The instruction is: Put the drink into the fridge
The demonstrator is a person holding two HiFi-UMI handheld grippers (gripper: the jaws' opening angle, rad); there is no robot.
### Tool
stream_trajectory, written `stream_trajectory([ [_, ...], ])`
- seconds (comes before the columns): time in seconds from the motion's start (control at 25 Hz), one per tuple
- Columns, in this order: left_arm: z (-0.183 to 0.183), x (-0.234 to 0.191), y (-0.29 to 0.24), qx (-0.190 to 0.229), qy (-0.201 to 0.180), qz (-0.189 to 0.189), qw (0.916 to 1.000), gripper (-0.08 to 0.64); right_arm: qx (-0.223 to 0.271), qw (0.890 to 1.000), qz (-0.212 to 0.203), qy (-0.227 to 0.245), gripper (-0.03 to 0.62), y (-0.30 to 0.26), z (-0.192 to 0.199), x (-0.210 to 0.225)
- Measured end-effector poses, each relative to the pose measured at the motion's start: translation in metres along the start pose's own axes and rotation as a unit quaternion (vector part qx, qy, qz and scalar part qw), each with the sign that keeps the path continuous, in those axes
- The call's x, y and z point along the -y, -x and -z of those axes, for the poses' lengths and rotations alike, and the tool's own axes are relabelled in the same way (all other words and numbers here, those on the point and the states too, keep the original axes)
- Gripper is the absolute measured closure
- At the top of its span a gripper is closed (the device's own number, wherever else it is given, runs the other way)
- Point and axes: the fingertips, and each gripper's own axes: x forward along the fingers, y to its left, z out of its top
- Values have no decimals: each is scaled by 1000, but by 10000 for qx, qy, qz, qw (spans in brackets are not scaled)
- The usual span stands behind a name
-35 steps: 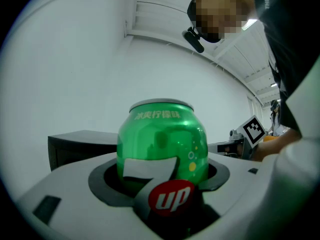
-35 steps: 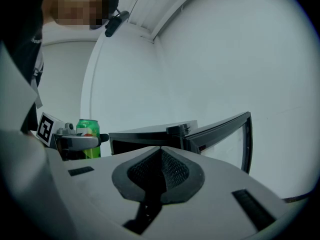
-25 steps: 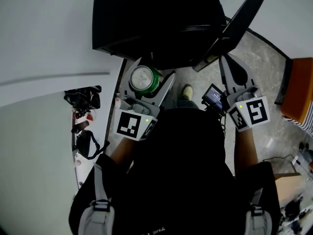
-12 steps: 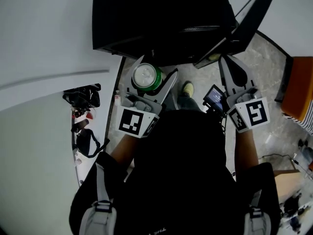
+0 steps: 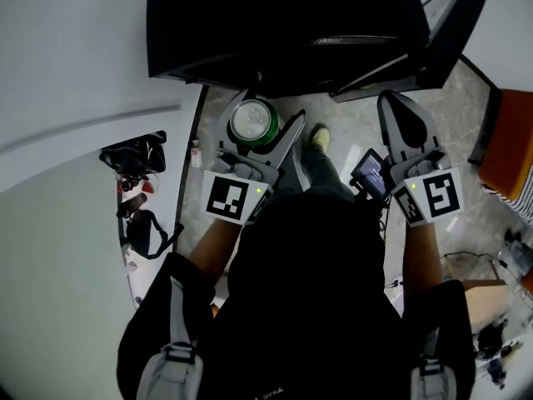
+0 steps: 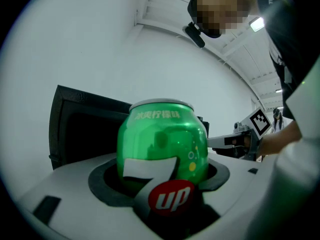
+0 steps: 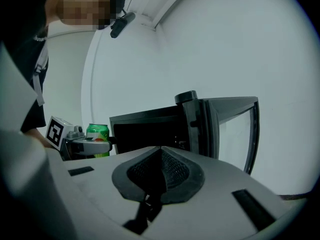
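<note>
Can (image 6: 162,144) upright, clamped in left tool (image 5: 268,112), seemingly just outside fridge (image 5: 283,32).

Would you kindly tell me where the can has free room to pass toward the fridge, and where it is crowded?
The fridge mouth, between its left wall and the open door, looks unobstructed; its dark inside hides any shelves. Bare floor lies between the can and the right hand-held gripper. Crowded: bags at the far left.
</note>
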Motion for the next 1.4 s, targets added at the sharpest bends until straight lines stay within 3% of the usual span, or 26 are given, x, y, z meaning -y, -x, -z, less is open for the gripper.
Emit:
stream_trajectory([
  [0.16,7,-5,-3,48,26,-31,10000,221,-176,9998,47,42,581,1,12,1],
  [0.28,20,-11,-4,-147,-7,-92,9999,221,-329,9994,31,126,581,2,21,3],
  [0.48,33,-17,-11,-226,114,-213,9995,221,-363,9993,1,59,581,-1,31,2],
  [1.0,89,-43,-37,-490,9,-406,9980,221,-517,9985,-195,-5,581,-28,62,0],
  [1.4,109,-58,-62,-542,-29,-437,9976,221,-610,9977,-312,5,581,-43,74,7],
])
